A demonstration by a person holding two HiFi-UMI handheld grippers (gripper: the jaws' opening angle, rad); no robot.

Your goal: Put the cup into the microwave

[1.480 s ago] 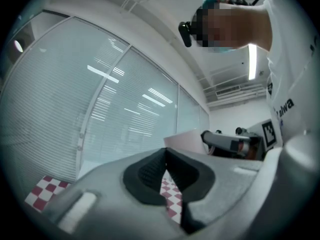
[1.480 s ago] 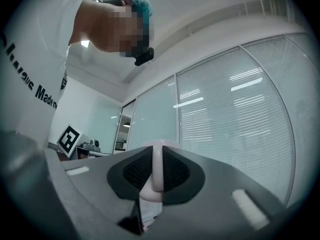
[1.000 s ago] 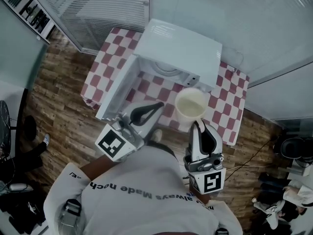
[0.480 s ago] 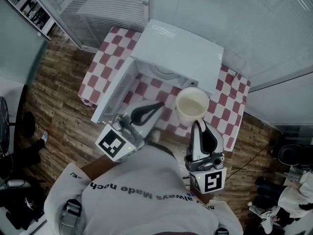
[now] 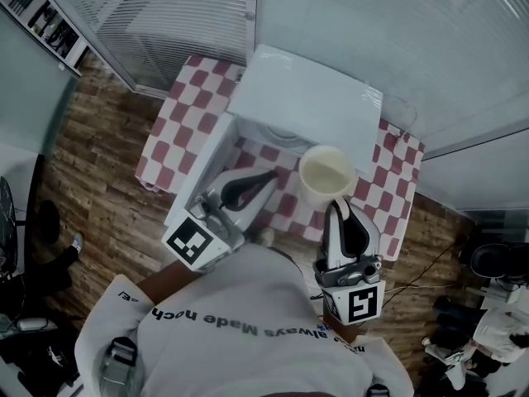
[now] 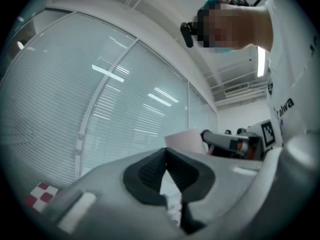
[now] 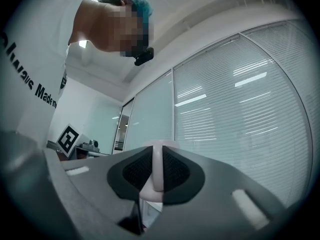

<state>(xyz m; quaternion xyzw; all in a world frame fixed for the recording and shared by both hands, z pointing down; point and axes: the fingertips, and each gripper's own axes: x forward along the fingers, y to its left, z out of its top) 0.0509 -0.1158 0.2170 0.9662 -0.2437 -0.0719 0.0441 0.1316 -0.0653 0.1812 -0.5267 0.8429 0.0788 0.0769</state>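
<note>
Holding the cup (image 5: 328, 174) by its rim, you are clamping your right tongs (image 5: 335, 208) on its near wall, one pad inside and one outside. That is keeping it upright, mouth up, in the air. It is hanging just in front of the white microwave (image 5: 310, 93), above the checkered desk (image 5: 173, 118) and not yet inside. In the right gripper view the cup wall is sitting squarely between the pads.

The microwave door (image 5: 198, 172) is standing swung out to your left, leaving the cavity free for the cup. Your left tongs (image 5: 269, 176) are pressing together on nothing beside that door, probably waiting to push it closed.

Counting: one cup, one microwave with one door, two tongs.
</note>
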